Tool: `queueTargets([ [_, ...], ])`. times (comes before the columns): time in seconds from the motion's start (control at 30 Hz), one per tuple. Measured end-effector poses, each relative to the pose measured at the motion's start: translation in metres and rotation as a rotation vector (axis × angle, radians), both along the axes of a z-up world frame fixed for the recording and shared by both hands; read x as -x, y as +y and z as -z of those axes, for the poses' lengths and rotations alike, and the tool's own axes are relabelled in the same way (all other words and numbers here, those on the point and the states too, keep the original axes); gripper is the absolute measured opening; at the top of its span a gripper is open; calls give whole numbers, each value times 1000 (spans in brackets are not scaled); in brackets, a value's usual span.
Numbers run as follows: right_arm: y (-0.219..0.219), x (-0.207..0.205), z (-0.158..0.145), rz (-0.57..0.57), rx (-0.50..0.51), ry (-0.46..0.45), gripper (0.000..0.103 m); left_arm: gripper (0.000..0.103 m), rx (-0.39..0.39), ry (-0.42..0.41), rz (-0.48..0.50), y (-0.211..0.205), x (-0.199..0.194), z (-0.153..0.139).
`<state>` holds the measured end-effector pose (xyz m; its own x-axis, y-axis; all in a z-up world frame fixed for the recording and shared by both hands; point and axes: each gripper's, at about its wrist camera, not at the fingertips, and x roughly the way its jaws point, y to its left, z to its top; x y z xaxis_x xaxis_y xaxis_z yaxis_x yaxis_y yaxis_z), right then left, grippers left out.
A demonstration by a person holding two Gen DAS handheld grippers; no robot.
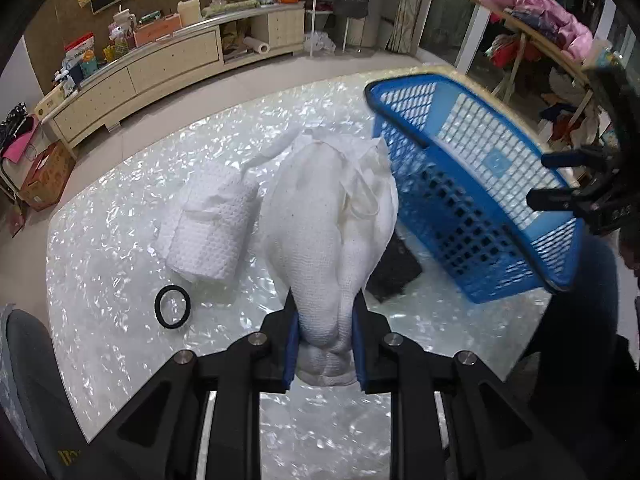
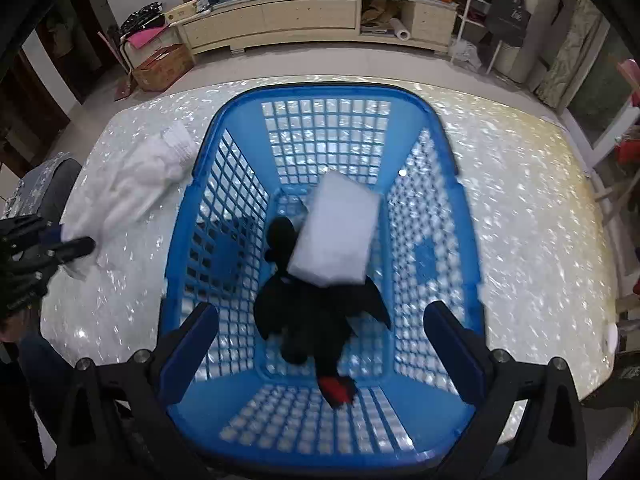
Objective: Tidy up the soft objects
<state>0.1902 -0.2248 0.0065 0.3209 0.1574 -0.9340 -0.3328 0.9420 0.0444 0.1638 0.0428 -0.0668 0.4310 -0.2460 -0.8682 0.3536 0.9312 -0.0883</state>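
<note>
My left gripper [image 1: 324, 304] is shut on a bunched end of a white waffle cloth [image 1: 332, 216], which hangs from it above the pearly table [image 1: 120, 264]. A second white cloth [image 1: 208, 228] lies folded on the table to its left. My right gripper [image 2: 320, 310] stands wide open over the blue mesh basket [image 2: 224, 128], with nothing between its fingers. Inside the basket a blurred white rectangular block [image 2: 334, 232] sits over a black plush toy [image 2: 304, 320] with a red part [image 2: 338, 390]. Whether the block rests or is in the air I cannot tell.
A black hair ring [image 1: 173, 306] lies on the table near the folded cloth. A dark item [image 1: 394, 270] shows beside the basket [image 1: 472, 200]. Beyond the table stand a long cream sideboard [image 1: 160, 68] and a clothes rack [image 1: 540, 28]. A grey chair [image 1: 28, 344] is at the near left.
</note>
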Motion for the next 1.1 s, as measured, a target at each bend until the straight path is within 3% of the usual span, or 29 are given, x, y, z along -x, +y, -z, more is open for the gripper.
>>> queueTargets([
  [0.2, -17, 25, -9, 20, -4, -21, 103, 20, 6, -42, -2, -3, 21, -28],
  [0.53, -31, 28, -7, 54, -21, -32, 103, 20, -2, -115, 55, -39, 32, -71],
  [1.1, -56, 17, 8, 99, -35, -15, 103, 20, -30, -108, 226, -125, -4, -70],
])
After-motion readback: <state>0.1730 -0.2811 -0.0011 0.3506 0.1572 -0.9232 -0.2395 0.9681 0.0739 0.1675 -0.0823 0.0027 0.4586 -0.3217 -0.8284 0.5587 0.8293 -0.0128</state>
